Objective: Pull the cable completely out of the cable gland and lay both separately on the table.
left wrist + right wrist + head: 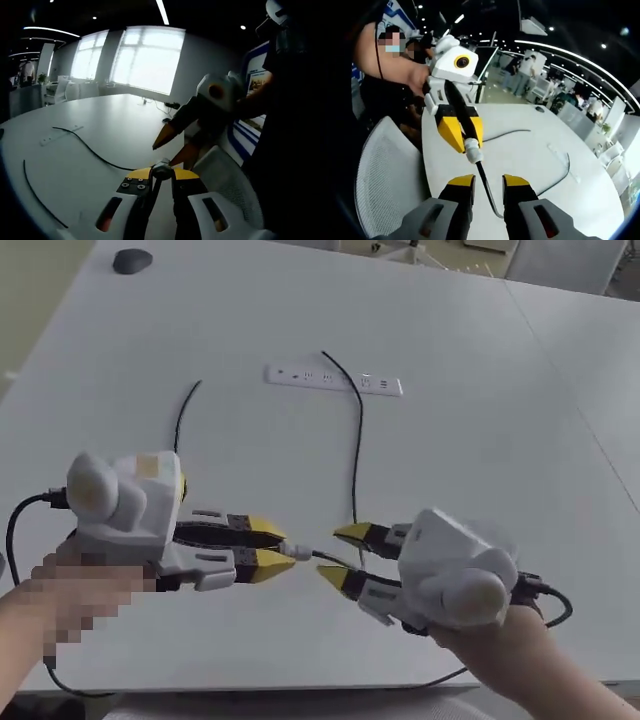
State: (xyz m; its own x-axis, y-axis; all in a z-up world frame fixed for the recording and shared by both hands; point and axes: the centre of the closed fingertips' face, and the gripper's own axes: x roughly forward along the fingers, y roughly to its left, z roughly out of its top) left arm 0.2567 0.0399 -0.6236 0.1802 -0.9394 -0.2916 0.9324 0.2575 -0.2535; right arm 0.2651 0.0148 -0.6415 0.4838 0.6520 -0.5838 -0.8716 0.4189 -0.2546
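So the left gripper [287, 548] is clamped tight on the little white cable gland [297, 551], holding it over the near part of the white counter [480, 440]. The black cable [357, 455] isn't out of the gland yet. It comes out of the gland's end, passes between the jaws of the right gripper [330, 551], then runs away across the counter and crosses a white power strip [335, 379].

The right gripper is open, with its yellow tips spread on either side of the cable just beside the gland. In the right gripper view the cable drops straight through the gap, and honestly I can't tell if either tip is touching it. The two grippers point at each other, tips close together.

Other stuff: a second cable [187, 405], short and black, lies by itself off to the left, well apart from the first one. There's a dark mouse [132, 260] at the far corner, and a white mesh chair [385, 170] sits just beside the counter edge.
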